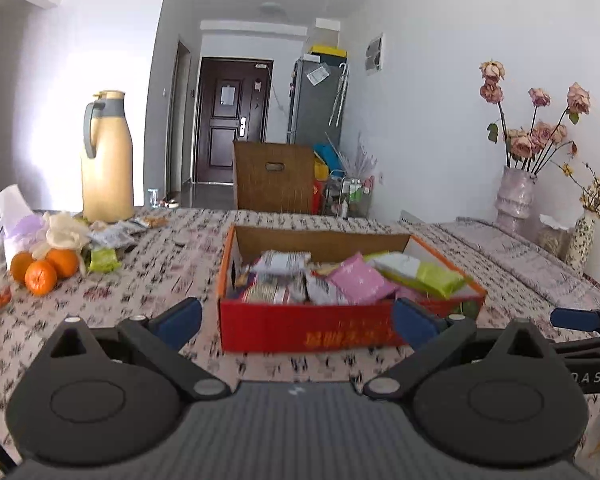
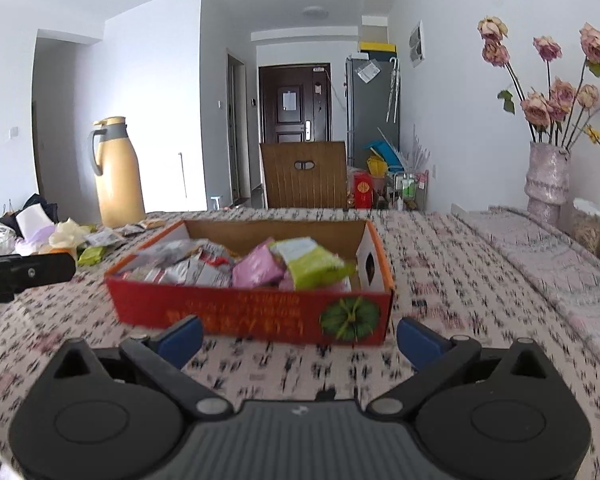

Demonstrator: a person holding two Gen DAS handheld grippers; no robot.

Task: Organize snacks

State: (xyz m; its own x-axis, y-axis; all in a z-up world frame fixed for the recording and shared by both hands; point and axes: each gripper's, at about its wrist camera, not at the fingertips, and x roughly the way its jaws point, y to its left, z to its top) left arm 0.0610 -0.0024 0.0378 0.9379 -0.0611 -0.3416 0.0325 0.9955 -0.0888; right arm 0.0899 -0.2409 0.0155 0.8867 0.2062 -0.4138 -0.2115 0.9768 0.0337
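The red cardboard box (image 1: pixel 308 326) sits in the middle of the frame on the patterned tablecloth (image 1: pixel 160 280), filled with snack packets, a pink packet (image 1: pixel 358 282) and a green one (image 1: pixel 440 278) lying on top. The left gripper (image 1: pixel 298 318) hovers just before its near wall, fingers spread wide and holding nothing. The right gripper (image 2: pixel 300 340) does likewise, fingers wide apart and empty. At the left edge, loose packets (image 1: pixel 112 236) lie near three oranges (image 1: pixel 44 270) and a yellow thermos (image 1: pixel 107 158).
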